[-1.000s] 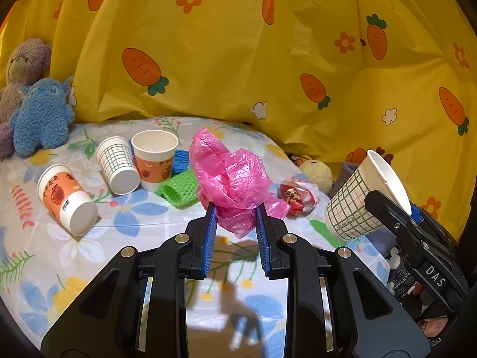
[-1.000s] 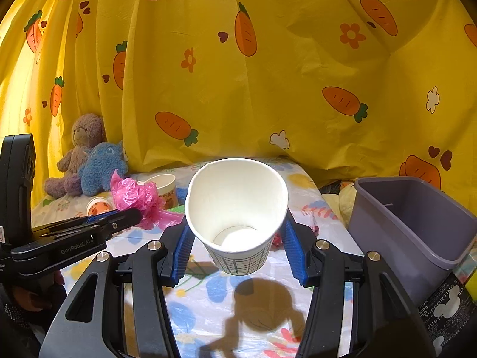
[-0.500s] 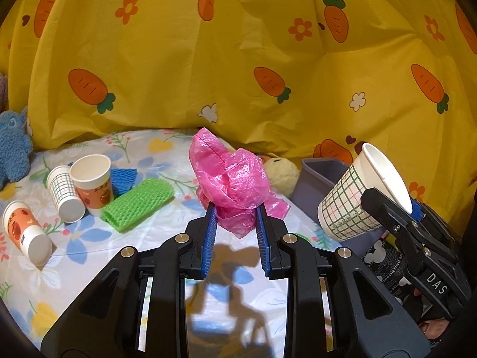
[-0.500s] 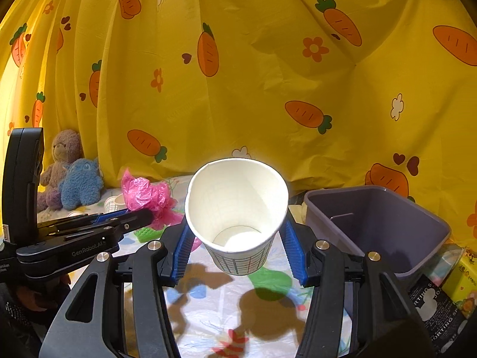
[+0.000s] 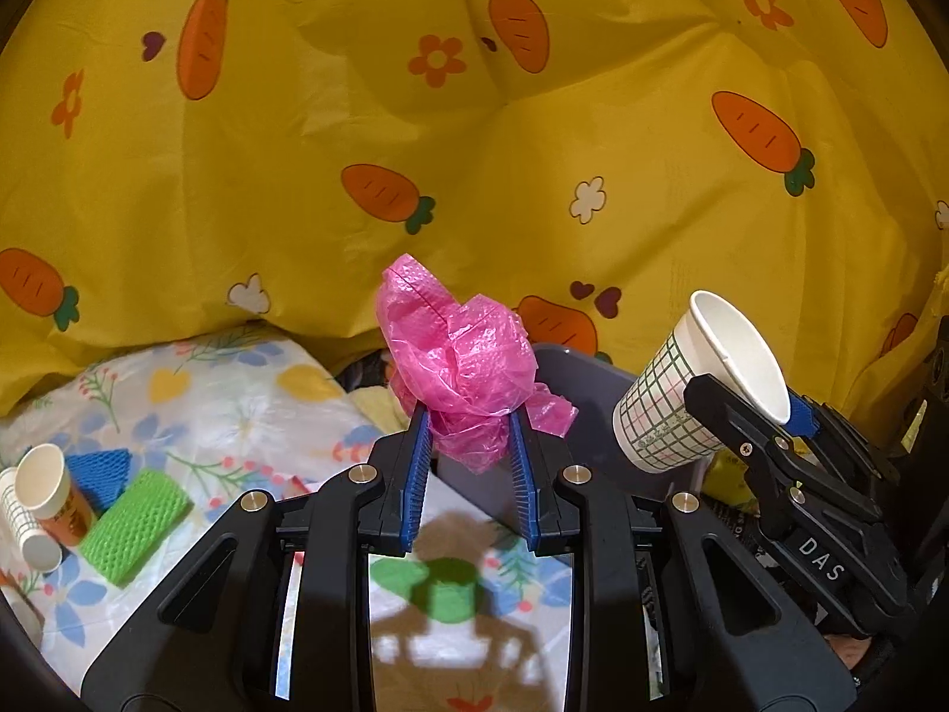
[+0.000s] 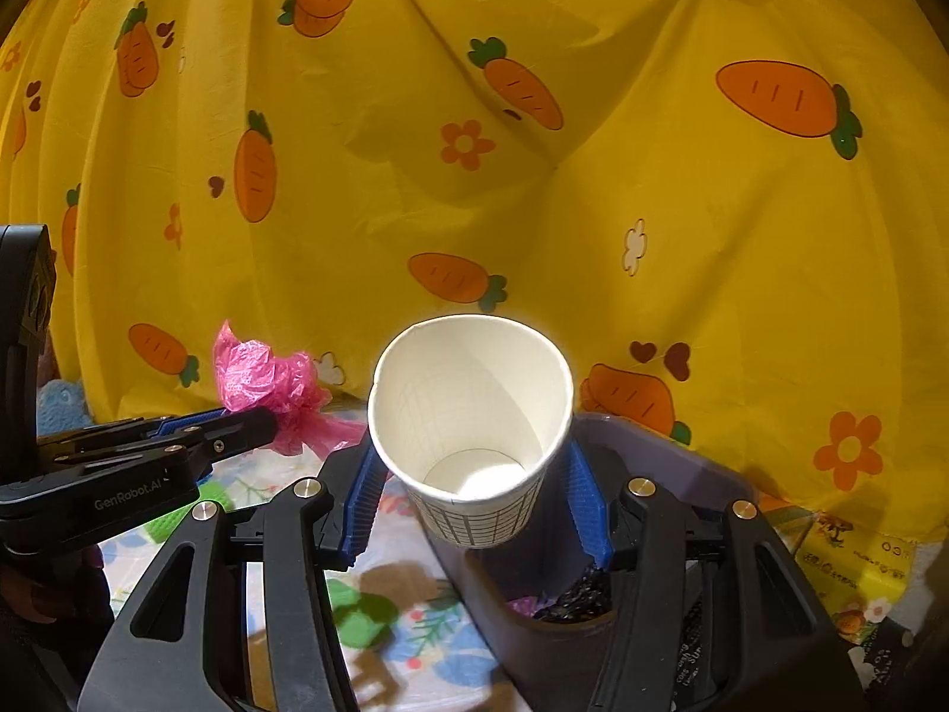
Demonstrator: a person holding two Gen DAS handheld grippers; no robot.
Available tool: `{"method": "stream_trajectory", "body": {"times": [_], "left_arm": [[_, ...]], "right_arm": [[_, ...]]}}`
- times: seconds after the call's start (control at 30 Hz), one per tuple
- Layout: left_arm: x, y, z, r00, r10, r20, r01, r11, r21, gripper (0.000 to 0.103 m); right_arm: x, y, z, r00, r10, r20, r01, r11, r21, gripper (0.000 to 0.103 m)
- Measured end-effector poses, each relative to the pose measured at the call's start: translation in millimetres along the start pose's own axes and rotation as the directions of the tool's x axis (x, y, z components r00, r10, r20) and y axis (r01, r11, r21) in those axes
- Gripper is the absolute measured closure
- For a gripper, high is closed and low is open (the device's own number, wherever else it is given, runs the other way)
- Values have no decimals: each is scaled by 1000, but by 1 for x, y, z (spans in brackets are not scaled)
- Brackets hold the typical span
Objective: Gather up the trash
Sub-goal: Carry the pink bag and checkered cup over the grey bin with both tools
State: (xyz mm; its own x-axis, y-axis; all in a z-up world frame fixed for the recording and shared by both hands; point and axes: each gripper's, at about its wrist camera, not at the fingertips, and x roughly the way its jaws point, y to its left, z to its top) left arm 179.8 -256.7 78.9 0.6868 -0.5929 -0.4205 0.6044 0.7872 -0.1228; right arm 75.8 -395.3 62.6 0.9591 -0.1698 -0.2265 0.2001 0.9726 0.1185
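Gripping a crumpled pink plastic bag [image 5: 468, 362] between its blue-padded fingers [image 5: 415, 463], your left gripper [image 5: 465, 445] holds the wad in the air in front of a dark grey plastic bin [image 5: 584, 380], whose rim shows just behind and to the right of the bag. Your right gripper [image 6: 471, 492] pinches a white paper cup with a green grid print [image 6: 471, 433] by its sides, mouth tilted toward the camera, directly above the near end of that bin [image 6: 700, 474], where dark scraps lie inside. In the left view the same cup [image 5: 694, 397] hangs beside the bag, the two well clear of each other. Behind both hangs a yellow curtain printed with orange carrots [image 5: 474, 118]. Down on the floral tablecloth [image 5: 237, 391], far left, sit a green mesh foam sleeve [image 5: 136, 525], a blue mesh piece [image 5: 101, 471] and two more paper cups [image 5: 41, 498], one upright with an orange print, one on its side.
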Motion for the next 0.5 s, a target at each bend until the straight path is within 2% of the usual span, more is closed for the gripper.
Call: {"method": "stream_trajectory", "body": {"times": [0.2, 0.5], "left_arm": [[31, -17, 8, 999, -36, -22, 37, 999, 16, 79], [65, -27, 9, 995, -78, -57, 79, 997, 20, 79]], "right_arm": [[7, -25, 2, 997, -71, 0, 71, 997, 16, 49], [20, -41, -4, 993, -114, -35, 115, 993, 21, 49]]}}
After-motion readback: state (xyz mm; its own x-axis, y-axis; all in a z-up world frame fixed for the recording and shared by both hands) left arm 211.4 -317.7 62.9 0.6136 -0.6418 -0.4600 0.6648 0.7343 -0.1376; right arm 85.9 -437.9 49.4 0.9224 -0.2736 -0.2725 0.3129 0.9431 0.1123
